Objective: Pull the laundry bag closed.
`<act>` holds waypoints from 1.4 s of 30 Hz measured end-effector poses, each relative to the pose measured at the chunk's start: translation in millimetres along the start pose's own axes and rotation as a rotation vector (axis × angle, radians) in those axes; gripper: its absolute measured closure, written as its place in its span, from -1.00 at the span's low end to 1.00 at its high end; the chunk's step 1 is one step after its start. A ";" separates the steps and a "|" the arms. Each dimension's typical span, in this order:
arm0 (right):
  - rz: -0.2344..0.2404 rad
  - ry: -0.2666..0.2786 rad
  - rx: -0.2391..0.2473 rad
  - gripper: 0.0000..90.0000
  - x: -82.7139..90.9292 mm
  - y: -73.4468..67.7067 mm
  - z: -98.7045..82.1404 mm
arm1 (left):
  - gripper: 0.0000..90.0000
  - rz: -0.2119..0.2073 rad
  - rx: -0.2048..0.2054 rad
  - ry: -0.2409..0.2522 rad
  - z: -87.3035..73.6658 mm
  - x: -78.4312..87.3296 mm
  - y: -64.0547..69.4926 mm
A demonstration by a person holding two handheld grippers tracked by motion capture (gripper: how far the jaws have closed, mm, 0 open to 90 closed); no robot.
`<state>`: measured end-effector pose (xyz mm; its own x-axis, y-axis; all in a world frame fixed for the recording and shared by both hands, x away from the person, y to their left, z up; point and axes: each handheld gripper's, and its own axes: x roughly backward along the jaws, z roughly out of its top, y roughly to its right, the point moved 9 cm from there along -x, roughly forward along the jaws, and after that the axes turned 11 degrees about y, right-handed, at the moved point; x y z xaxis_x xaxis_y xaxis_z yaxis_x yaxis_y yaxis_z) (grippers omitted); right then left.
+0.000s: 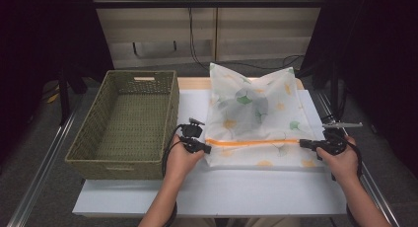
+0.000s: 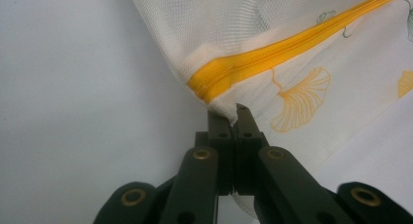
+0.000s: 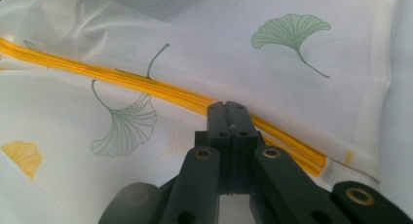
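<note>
A white mesh bag [image 1: 256, 113] printed with ginkgo leaves lies on the white table, puffed up at its far end. An orange zipper [image 1: 251, 141] runs across its near part. My left gripper [image 1: 209, 149] is shut on the bag's left edge just below the zipper's end. In the left gripper view the fabric [image 2: 272, 19] is pinched between the shut jaws [image 2: 233, 114], with the zipper [image 2: 272, 53] just beyond. My right gripper [image 1: 300, 142] is shut on the zipper near its right end. In the right gripper view its jaws [image 3: 229, 107] sit over the zipper [image 3: 122, 78].
A woven green basket [image 1: 170, 113] stands on the table's left side, close to my left hand, with nothing in it. The white table top [image 1: 222, 192] reaches toward the near edge. Metal rails run along both sides of the table.
</note>
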<state>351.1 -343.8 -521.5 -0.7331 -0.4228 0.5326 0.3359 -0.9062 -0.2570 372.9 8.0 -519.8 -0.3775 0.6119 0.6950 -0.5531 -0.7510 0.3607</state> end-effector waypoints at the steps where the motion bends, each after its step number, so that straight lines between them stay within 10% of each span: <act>1: 0.001 -0.001 0.003 1.00 0.2 0.1 -0.1 | 0.99 0.002 -0.003 -0.001 0.0 0.0 -0.6; 42: -0.040 0.013 0.001 1.00 9.3 9.4 1.3 | 0.99 0.006 -0.011 -0.015 0.6 -0.9 -1.8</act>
<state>348.2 -356.3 -518.0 -0.7538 -0.3861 0.5316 0.3070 -0.9223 -0.2347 374.7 8.6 -520.7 -0.3695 0.6036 0.7065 -0.5594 -0.7516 0.3496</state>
